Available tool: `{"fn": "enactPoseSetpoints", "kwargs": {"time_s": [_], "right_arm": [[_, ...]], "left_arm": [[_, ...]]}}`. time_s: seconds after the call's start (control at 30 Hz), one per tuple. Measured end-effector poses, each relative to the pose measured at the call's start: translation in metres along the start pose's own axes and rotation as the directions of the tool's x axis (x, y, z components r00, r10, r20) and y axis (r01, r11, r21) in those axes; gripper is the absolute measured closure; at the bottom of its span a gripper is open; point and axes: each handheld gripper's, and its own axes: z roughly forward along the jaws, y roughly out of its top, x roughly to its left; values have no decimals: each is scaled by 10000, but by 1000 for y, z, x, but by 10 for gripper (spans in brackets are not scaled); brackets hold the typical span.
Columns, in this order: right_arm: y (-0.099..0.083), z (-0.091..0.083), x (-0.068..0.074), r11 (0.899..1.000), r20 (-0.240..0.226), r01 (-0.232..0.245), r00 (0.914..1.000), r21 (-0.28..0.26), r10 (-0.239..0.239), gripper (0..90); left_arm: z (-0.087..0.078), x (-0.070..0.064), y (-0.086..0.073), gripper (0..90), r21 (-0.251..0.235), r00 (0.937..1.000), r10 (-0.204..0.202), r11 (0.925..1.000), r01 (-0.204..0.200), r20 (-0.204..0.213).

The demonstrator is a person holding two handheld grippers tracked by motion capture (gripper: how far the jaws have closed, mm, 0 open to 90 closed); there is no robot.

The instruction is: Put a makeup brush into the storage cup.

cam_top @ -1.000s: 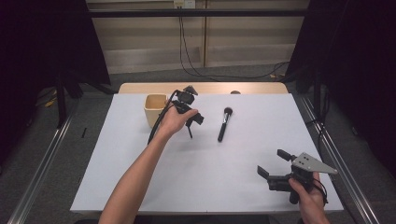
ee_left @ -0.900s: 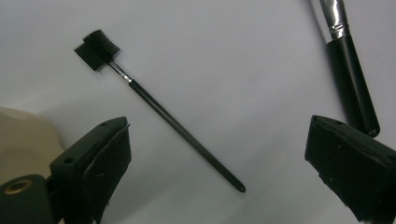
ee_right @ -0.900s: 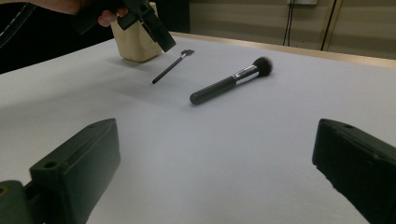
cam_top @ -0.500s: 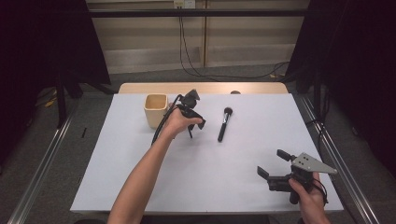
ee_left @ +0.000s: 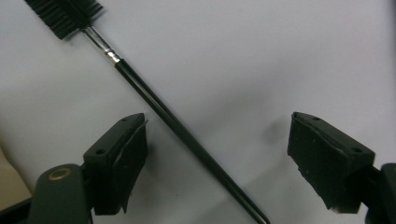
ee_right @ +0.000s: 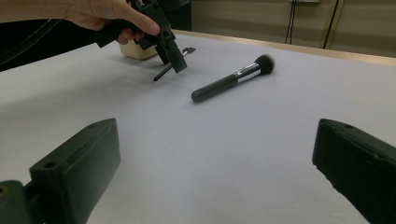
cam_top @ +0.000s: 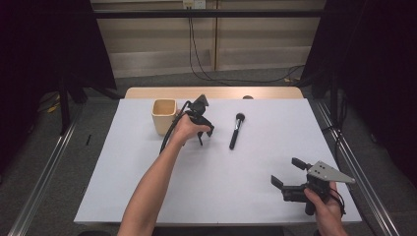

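Thin black brush [ee_left: 177, 128] lying on the tabletop [cam_top: 147, 191] beside the cup [cam_top: 163, 114] is now straddled by the lowered left gripper [ee_left: 215, 158], fingers released for a grasp, while the right gripper [cam_top: 290, 174] is held spread apart.

White-topped rectangular table [cam_top: 147, 196] with a bare pale wooden strip along its far edge [cam_top: 216, 92]; small square cream-coloured cup [cam_top: 164, 116] stands upright toward the far left; thin black-handled brush with a flat dark bristle comb head [ee_left: 154, 100] lies flat just beside the cup; thicker black-handled powder brush with silver ferrule and round dark bristle head [cam_top: 235, 131] lies flat near the centre, head pointing away, apart from the thin brush; small dark round spot [cam_top: 248, 97] at the far edge.
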Motion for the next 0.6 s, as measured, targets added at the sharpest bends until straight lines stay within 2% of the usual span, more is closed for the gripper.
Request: {"fn": "enactPoseSetpoints", "kwargs": {"time_s": [0.1, 0.13, 0.23, 0.33, 0.37, 0.47, 0.6], "right_arm": [[0, 0, 0, 10000, -2, -16, 10000, -4, 16, 5], [0, 0, 0, 10000, 1, -23, 10000, -6, 23, 5], [0, 0, 0, 10000, -7, 6, 10000, 0, -6, 5], [0, 0, 0, 10000, -2, 50, 10000, 7, -50, 5], [0, 0, 1, 10000, -9, 39, 10000, 14, -39, 5], [0, 0, 1, 10000, -3, 32, 10000, 34, -32, 5], [-1, 0, 1, 10000, 14, -7, 10000, 14, 7, 5]], "left_arm": [[1, -2, 0, 219, 56, 9996, 171, 9998, -170, -232], [0, -2, 0, 238, 40, 9996, 67, 10000, -66, -289], [-1, 0, 1, 314, 56, 9991, -54, 10000, 57, -429], [-1, -2, 2, 416, 222, 9956, 238, 9995, -219, -902], [-1, -3, 2, 418, 251, 9950, 185, 9996, -161, -976], [-1, -2, 4, 429, 397, 9949, 189, 9991, -150, -996], [-2, -2, 5, 488, 505, 9941, 129, 9987, -75, -1076]]}}
